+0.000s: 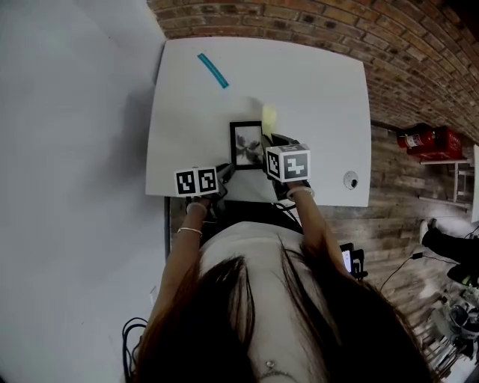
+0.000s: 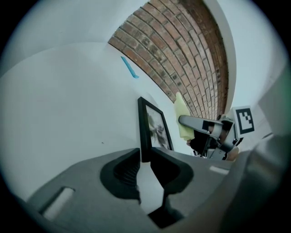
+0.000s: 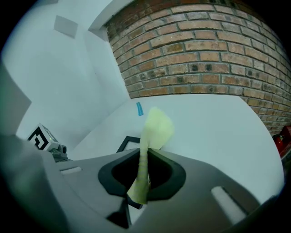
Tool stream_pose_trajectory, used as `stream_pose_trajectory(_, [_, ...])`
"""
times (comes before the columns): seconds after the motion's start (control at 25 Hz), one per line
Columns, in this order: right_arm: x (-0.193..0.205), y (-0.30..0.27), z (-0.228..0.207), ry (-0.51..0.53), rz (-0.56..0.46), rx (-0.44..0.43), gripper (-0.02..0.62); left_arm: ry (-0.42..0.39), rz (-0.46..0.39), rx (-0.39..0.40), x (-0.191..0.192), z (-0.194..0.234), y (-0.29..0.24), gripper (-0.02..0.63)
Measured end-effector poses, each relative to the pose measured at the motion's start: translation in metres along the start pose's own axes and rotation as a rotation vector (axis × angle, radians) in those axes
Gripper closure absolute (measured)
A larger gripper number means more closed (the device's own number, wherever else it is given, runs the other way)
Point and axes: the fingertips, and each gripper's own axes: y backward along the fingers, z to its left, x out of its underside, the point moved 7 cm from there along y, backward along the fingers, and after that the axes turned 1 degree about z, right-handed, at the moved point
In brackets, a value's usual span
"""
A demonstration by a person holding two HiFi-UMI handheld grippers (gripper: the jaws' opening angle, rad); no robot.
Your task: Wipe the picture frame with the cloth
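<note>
Pinching a soft, crumpled yellow-green cloth (image 3: 154,127) tight in the right gripper's (image 3: 144,152) fingers (image 3: 173,178), a loose fold flopping out past the tips, just beside the far right corner of the picture frame (image 1: 246,144) — touching it or not, impossible to say. Clamping that frame by its near left corner with the left gripper (image 2: 145,157), fingers (image 2: 122,156) narrow and set against either face of the thin black moulding. Rectangular, hard-edged, framing a grey-toned print, near the front edge of the smooth white tabletop (image 1: 322,90). Hard to tell whether lying flat or tipped up; print too blurred to read, near corners partly hidden behind the grippers in the head view. Counted: one frame, one cloth, two grippers, one slim teal strip (image 1: 212,70) well apart toward the far edge, one small round fitting (image 1: 350,179) by the front right corner. Rough red-brown brick wall (image 1: 337,22) beyond.
</note>
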Motion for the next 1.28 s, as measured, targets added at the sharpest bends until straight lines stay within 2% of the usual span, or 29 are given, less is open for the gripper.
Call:
stream_pose_trajectory(0.16, [0.004,0.008,-0.005,-0.01,-0.017,0.015,0.559,0.017,-0.023,-0.008,0.001,0.002,0.0,0.531])
stream_pose_trajectory(0.28, [0.008,0.017,-0.008,-0.016,-0.026,0.026,0.558,-0.004,-0.043,-0.042,0.004,-0.001,0.002,0.531])
stream_pose_trajectory(0.4, [0.011,0.028,-0.009,-0.021,-0.042,0.029,0.558,-0.05,-0.046,-0.078,0.005,-0.005,0.005,0.534])
stream_pose_trajectory(0.52, [0.013,0.039,-0.012,-0.035,-0.063,0.03,0.558,-0.073,-0.081,-0.097,0.002,-0.01,0.01,0.574])
stream_pose_trajectory(0.72, [0.014,0.06,-0.015,-0.052,-0.116,0.049,0.558,-0.14,-0.127,-0.122,-0.004,-0.021,0.021,0.583])
stream_pose_trajectory(1.28, [-0.004,0.103,-0.003,-0.039,-0.276,0.095,0.558,-0.332,-0.335,-0.12,-0.055,-0.07,0.07,0.598])
